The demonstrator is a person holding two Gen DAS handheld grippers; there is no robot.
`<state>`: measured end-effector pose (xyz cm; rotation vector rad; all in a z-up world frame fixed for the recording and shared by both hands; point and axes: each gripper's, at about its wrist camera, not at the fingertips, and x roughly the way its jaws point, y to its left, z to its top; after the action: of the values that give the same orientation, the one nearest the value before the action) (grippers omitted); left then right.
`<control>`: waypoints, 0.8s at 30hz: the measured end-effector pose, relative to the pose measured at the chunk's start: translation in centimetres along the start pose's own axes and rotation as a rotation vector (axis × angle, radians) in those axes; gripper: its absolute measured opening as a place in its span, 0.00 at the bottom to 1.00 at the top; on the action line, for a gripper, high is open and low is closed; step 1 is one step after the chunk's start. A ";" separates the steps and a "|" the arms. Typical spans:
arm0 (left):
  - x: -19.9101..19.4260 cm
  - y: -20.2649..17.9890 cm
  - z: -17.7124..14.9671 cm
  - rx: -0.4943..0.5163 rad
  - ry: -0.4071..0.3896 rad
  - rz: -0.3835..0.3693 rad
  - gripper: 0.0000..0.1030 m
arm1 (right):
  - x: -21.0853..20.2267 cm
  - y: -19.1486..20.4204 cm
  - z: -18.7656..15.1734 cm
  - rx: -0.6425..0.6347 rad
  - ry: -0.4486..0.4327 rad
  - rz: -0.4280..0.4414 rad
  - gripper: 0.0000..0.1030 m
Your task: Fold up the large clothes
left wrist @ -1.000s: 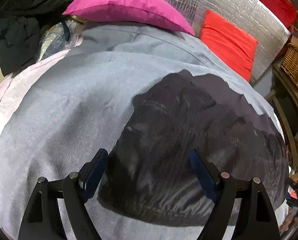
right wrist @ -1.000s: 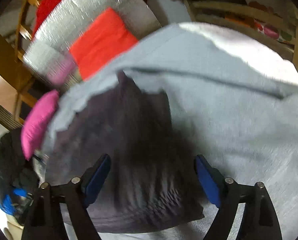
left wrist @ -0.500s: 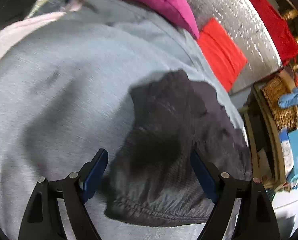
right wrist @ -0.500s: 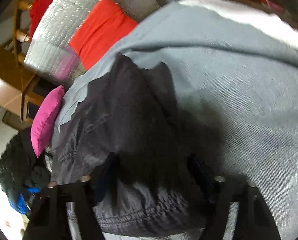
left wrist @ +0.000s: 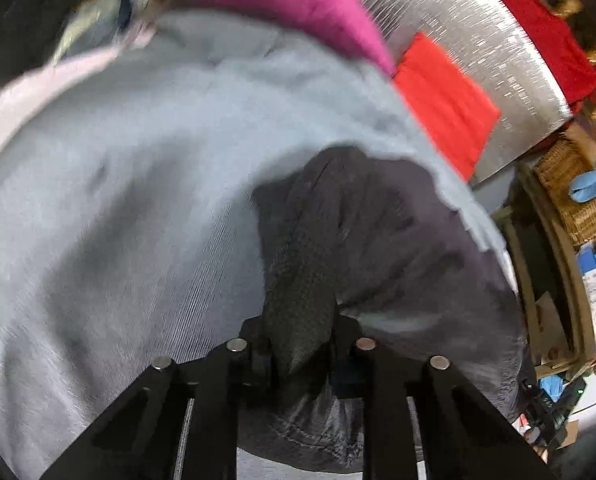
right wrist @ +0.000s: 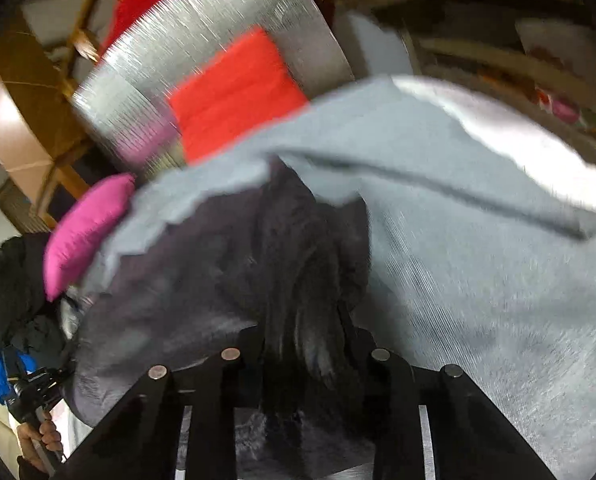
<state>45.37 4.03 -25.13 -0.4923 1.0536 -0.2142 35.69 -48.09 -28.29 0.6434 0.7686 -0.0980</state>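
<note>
Both tools have pinched in since before, still closing: left tool (left wrist: 299, 354) and right tool (right wrist: 302, 354) each grasp one dark garment (left wrist: 361, 240).

Dim indoor light, heavy motion blur, dark fisheye corners.

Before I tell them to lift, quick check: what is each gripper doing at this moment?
Left gripper: jaws closing on a bunched fold of the dark garment, fabric pinched between them.
Right gripper: jaws closing on the same dark garment, fabric gathered between them.
</note>
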 end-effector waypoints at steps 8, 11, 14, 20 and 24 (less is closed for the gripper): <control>-2.3 0.4 -1.2 -0.049 -0.026 0.078 0.59 | -2.5 -2.7 0.3 0.168 -0.025 0.046 0.68; -4.9 -0.6 -2.3 0.025 -0.108 0.127 0.63 | -4.3 -3.5 0.1 0.202 -0.058 0.066 0.69; -7.4 -1.1 -3.6 0.087 -0.187 0.155 0.69 | -6.3 -4.1 -0.9 0.223 -0.086 0.088 0.69; -8.8 -1.4 -6.5 0.127 -0.211 0.180 0.72 | -8.6 -3.5 -3.1 0.214 -0.064 0.159 0.69; -8.5 -1.8 -8.2 0.142 -0.159 0.142 0.72 | -8.4 -3.3 -4.6 0.236 0.001 0.214 0.69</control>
<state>34.16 3.53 -20.90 -0.2998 0.9064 -0.1203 25.79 -49.36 -26.79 0.9457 0.6904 0.0081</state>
